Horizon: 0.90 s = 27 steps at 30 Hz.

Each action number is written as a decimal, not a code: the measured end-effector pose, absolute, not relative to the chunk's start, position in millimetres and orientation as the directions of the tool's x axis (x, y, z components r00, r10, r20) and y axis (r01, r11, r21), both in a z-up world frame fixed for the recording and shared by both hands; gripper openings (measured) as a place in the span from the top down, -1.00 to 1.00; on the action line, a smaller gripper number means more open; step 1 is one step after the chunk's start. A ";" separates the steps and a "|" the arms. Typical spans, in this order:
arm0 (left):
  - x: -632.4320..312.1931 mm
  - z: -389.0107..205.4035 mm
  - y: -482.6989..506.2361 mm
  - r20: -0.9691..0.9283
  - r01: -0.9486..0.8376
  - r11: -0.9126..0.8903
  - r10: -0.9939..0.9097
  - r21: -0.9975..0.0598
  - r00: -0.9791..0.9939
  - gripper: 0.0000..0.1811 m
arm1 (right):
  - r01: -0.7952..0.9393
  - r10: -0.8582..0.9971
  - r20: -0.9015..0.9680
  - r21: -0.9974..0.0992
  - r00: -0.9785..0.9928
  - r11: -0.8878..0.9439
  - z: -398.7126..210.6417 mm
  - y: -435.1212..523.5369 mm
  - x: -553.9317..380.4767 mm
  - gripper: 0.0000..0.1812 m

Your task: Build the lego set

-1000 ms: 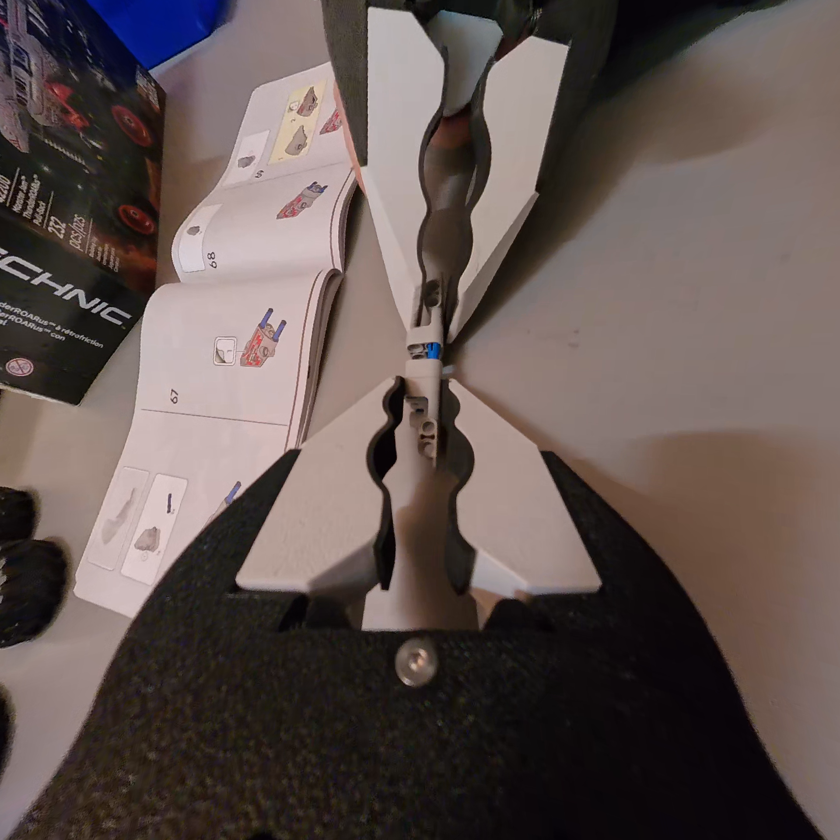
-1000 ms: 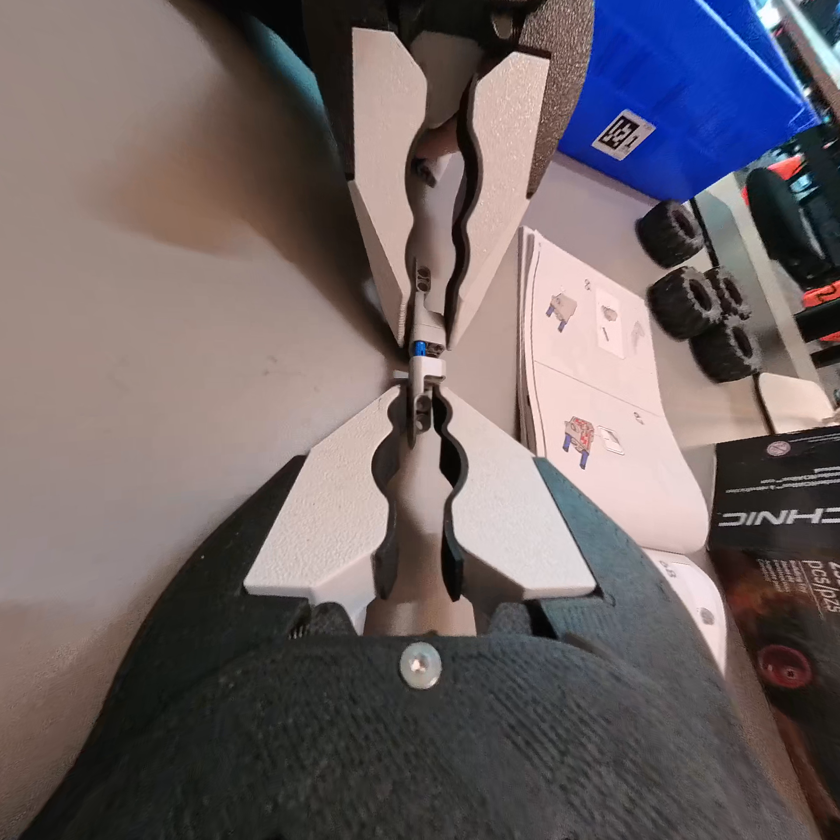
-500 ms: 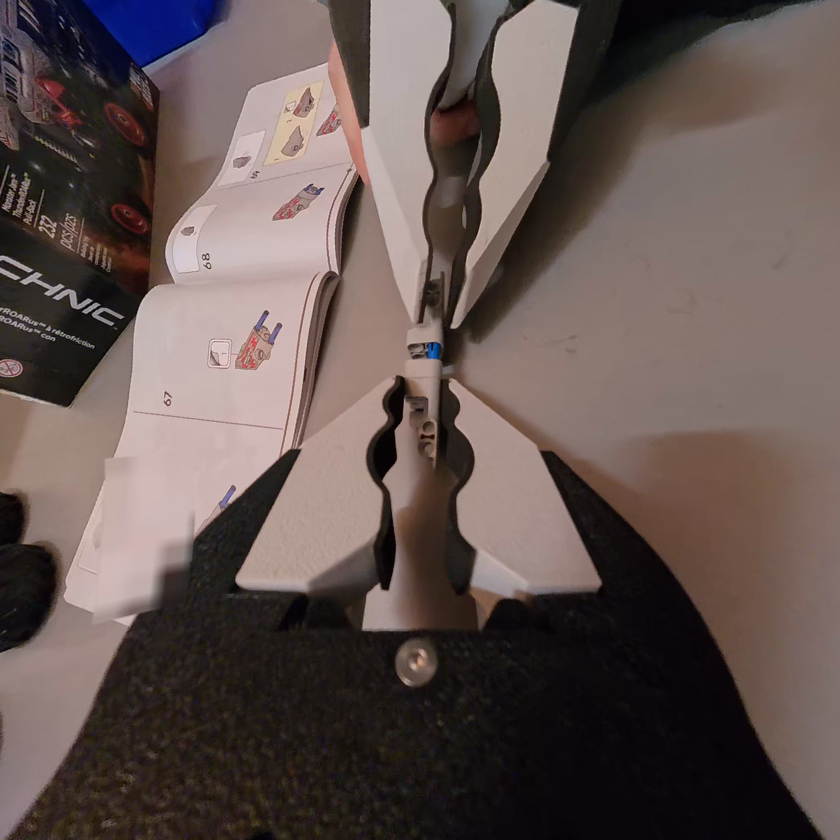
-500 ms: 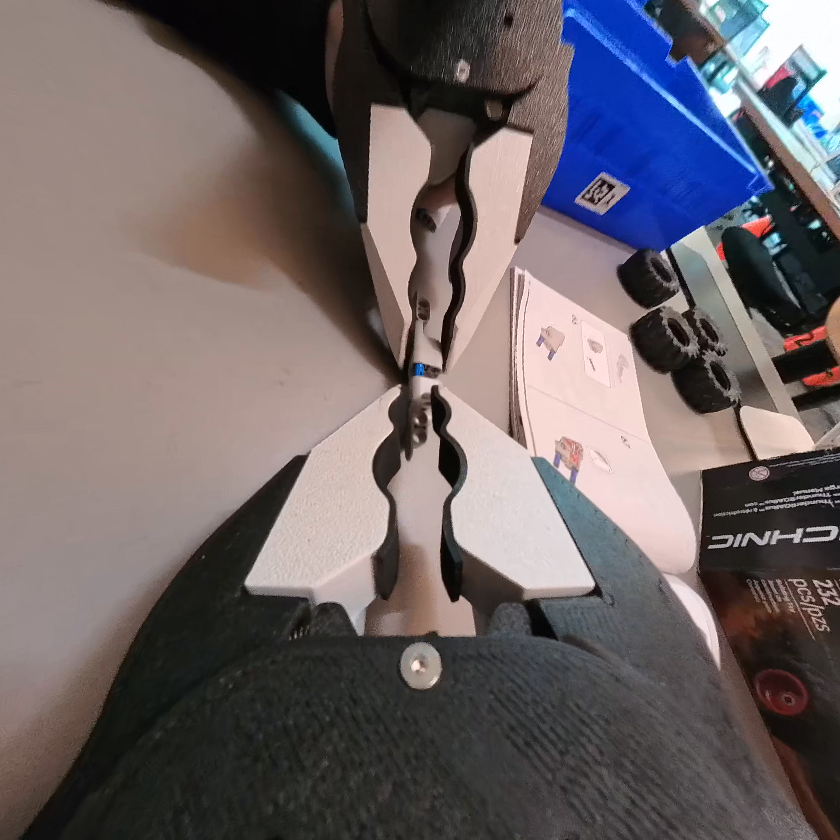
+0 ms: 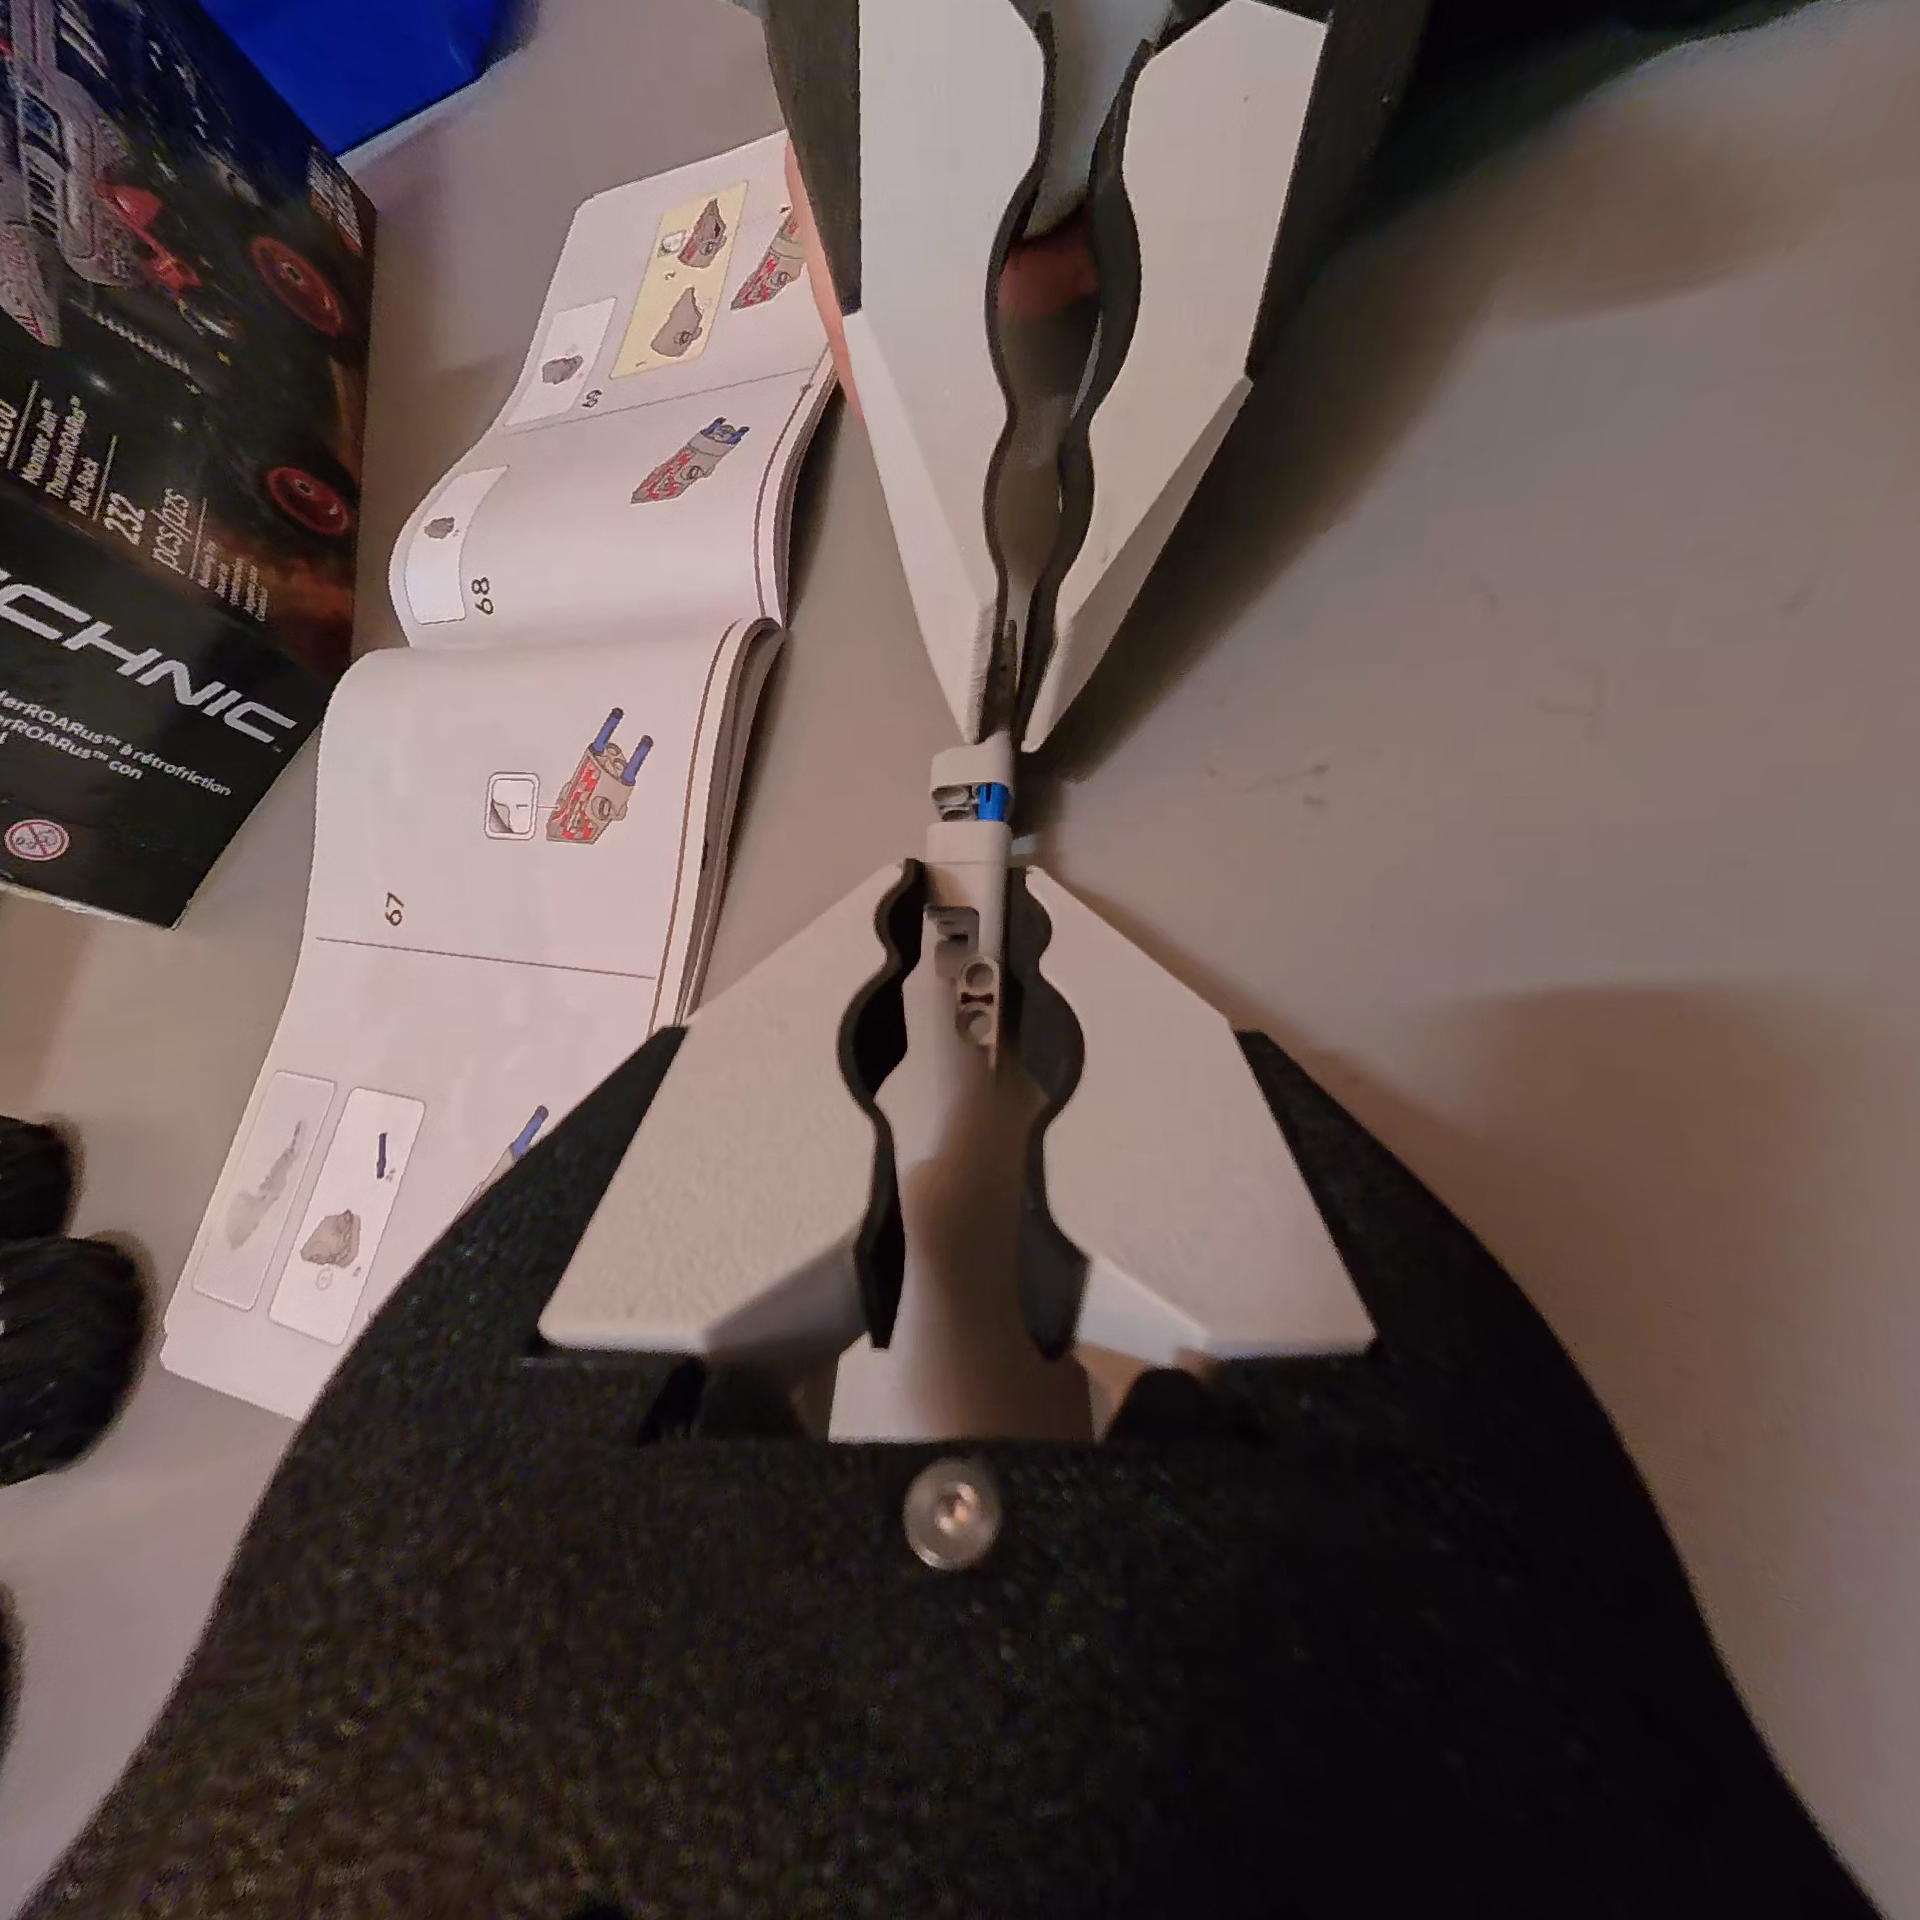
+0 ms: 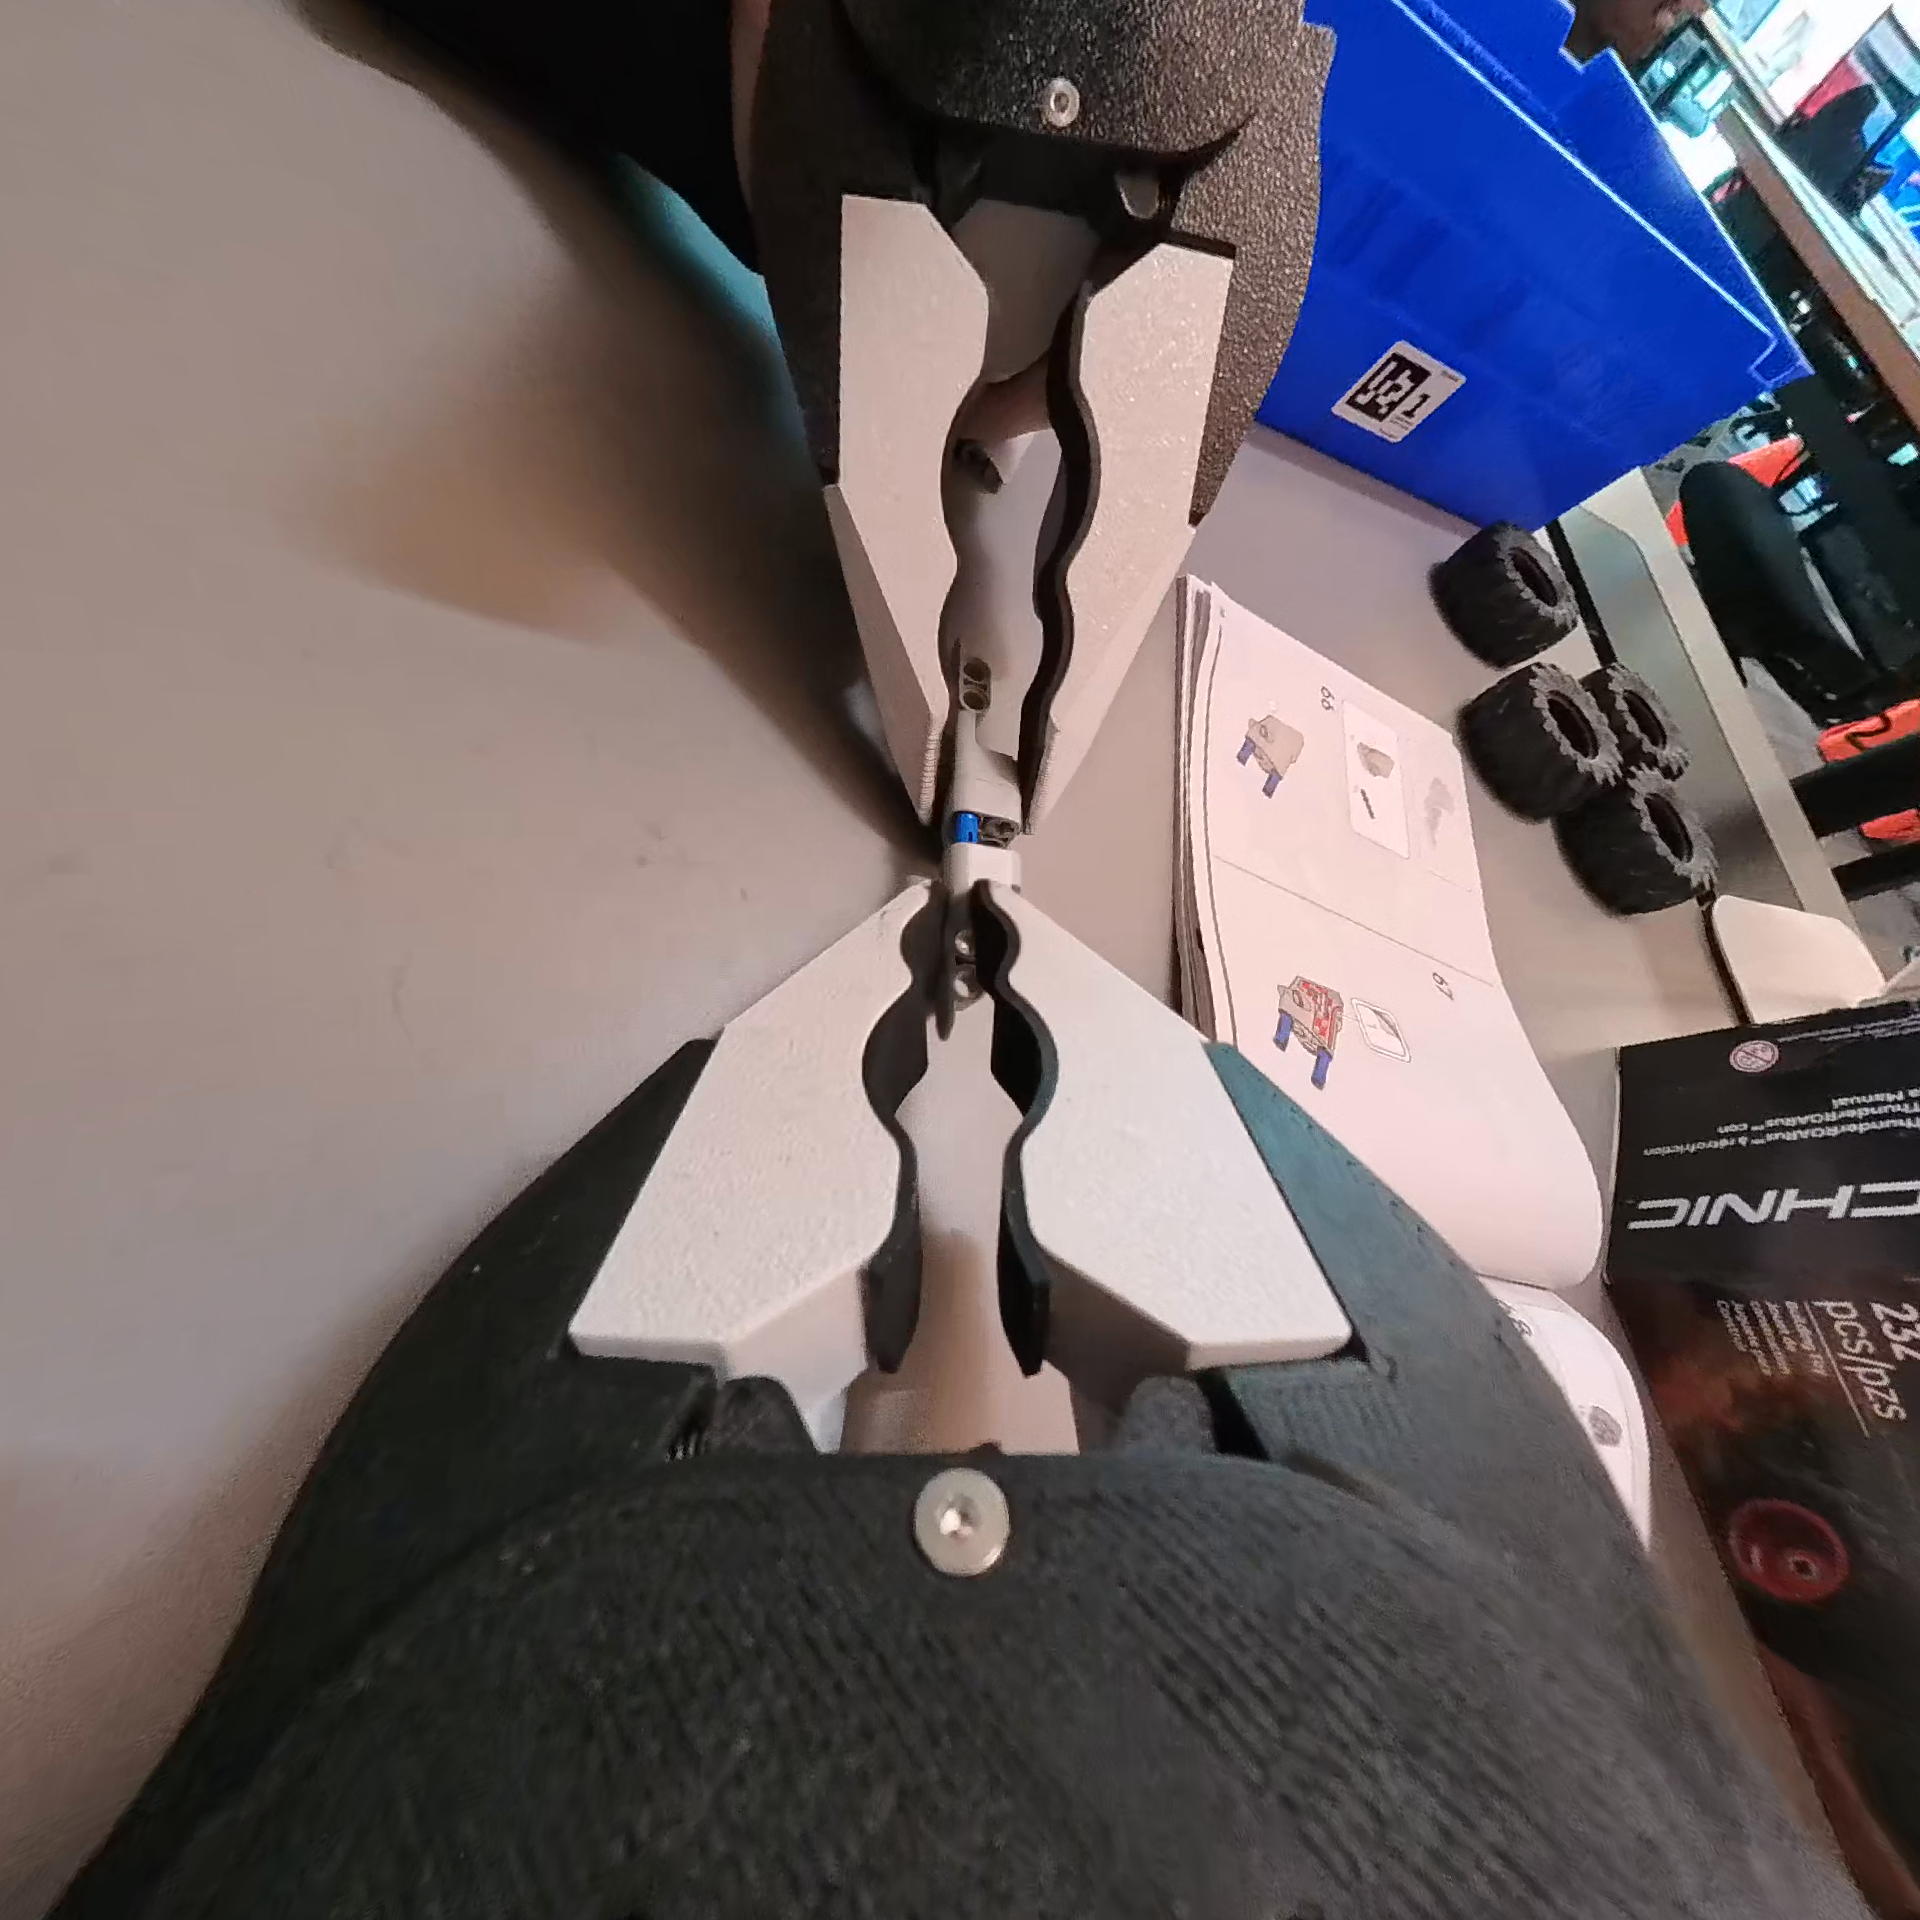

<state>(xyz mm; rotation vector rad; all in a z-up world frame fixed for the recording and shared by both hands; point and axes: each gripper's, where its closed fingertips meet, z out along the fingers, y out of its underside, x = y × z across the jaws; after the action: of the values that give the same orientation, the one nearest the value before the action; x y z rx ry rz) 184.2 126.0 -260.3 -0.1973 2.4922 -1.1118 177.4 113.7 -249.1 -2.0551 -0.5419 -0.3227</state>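
Facing tip to tip above the table [image 5: 1558,727], two grey pieces are held: one [image 5: 971,935] is clenched in the left gripper [image 5: 966,883], the other [image 6: 971,935] in the right gripper [image 6: 971,904]. A blue pin [image 5: 992,800] is seen between them. An open booklet [image 5: 520,831] lies just beside, near black tyres [image 6: 1558,727].

Beige table [image 5: 1507,727] bears booklet [image 5: 582,665], box [image 5: 156,540], seemingly tyres [image 6: 1558,727].
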 end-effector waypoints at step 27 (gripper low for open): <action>192.7 -260.3 126.1 -0.419 0.093 0.708 -0.302 -0.700 -0.856 0.86 | 0.410 0.175 0.379 -0.736 0.909 -0.539 -257.1 109.9 193.2 0.68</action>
<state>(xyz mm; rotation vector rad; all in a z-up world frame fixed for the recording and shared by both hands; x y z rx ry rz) 192.7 126.1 -260.3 -0.1596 2.3993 -1.0219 193.2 109.9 -257.1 -2.1447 -0.4174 -0.3232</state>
